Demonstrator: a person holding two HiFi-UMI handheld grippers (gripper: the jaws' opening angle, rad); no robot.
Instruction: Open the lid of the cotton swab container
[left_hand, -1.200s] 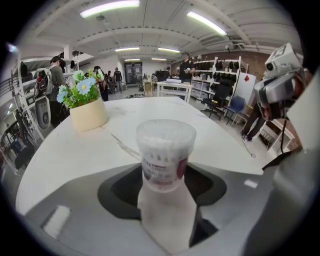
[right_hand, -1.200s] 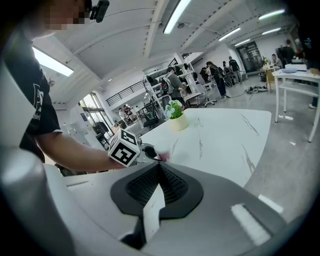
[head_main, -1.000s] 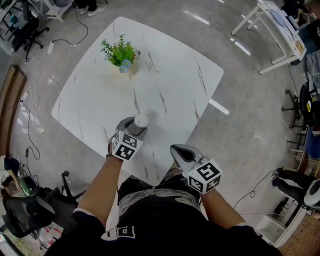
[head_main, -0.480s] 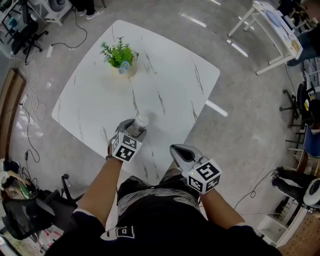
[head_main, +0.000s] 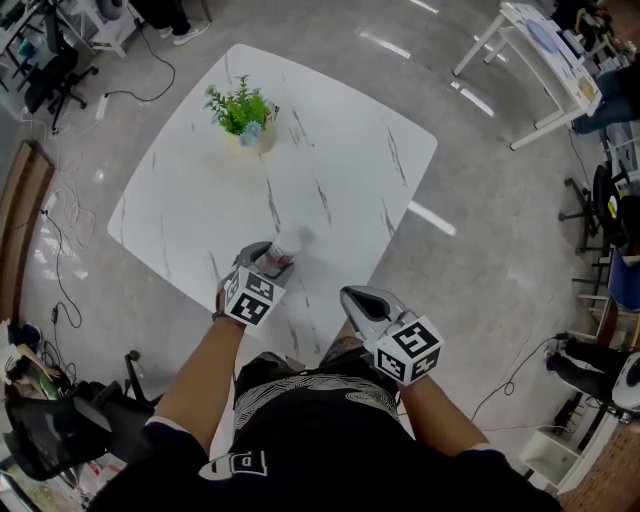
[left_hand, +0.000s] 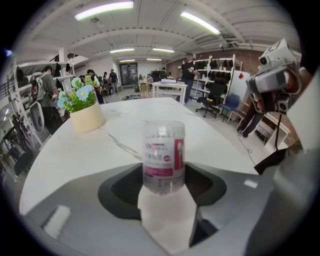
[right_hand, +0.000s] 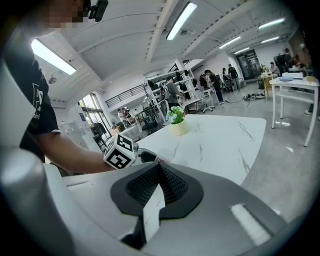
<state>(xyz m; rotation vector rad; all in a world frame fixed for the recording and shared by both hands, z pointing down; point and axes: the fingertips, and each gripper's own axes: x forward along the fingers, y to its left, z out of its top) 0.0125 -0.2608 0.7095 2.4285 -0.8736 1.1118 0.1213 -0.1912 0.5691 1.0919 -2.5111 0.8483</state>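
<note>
The cotton swab container (head_main: 287, 246) is a clear round tub with a pink label, its lid on. My left gripper (head_main: 264, 264) is shut on its lower part, over the near side of the white marble table (head_main: 340, 160). In the left gripper view the container (left_hand: 164, 156) stands up between the jaws of the left gripper (left_hand: 164, 189). My right gripper (head_main: 352, 299) hovers off the table's near edge, to the right of the container, shut with nothing in it. In the right gripper view the right gripper (right_hand: 159, 168) has its jaws pressed together, and the left gripper (right_hand: 144, 156) shows beyond them.
A small potted plant (head_main: 243, 108) with green leaves and blue flowers stands at the far side of the table, and also shows as the plant (left_hand: 84, 107) at the left gripper view's left. Other tables (head_main: 545, 60), office chairs and cables stand on the floor around.
The container was upright with its round lid facing up; now it leans away to the right in the left gripper. The right gripper has stayed put.
</note>
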